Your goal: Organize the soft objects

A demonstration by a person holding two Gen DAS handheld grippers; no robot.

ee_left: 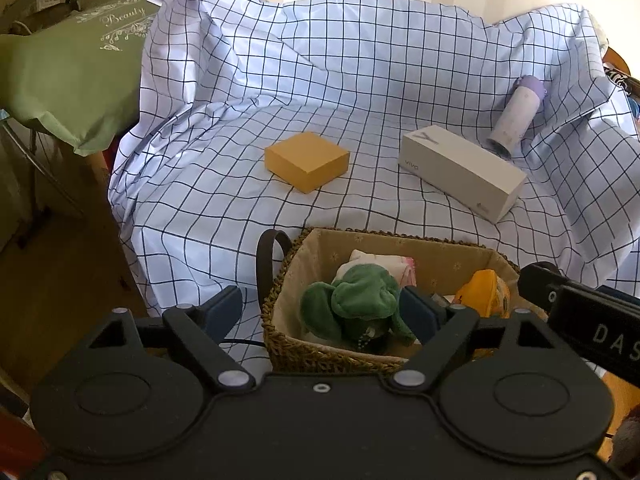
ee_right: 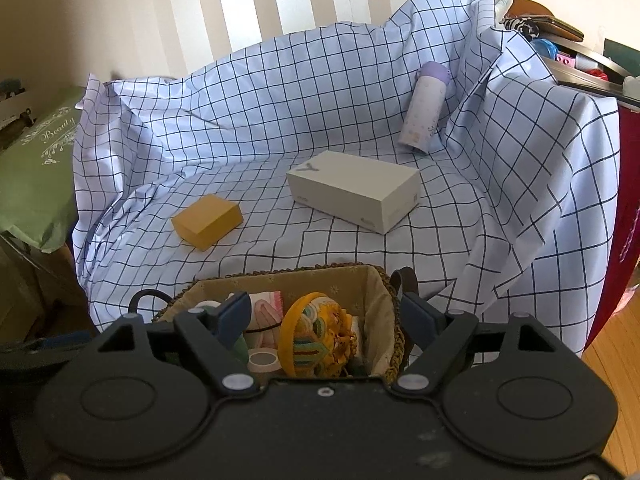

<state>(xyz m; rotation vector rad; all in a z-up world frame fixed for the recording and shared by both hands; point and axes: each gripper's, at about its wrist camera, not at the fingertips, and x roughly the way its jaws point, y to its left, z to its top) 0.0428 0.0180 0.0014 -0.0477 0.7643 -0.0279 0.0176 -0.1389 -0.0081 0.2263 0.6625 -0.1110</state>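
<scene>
A woven basket (ee_left: 280,344) with a beige liner stands at the near edge of the checked sheet. A green plush toy (ee_left: 352,304) lies in it, between the fingers of my left gripper (ee_left: 320,312), which is open with neither pad pressing on the toy. A yellow embroidered pouch (ee_right: 316,336) lies in the same basket (ee_right: 320,280), below my right gripper (ee_right: 328,316). That gripper is open too, with gaps on both sides of the pouch. The pouch (ee_left: 486,292) also shows in the left wrist view. A pink-and-white cloth (ee_right: 268,304) and a tape roll (ee_right: 264,360) lie beside it.
On the checked sheet (ee_left: 360,80) beyond the basket lie an orange box (ee_left: 306,160), a long white phone box (ee_left: 464,172) and a purple-capped bottle (ee_left: 516,116) leaning at the back right. A green cloth-covered surface (ee_left: 68,68) stands to the left, above wooden floor.
</scene>
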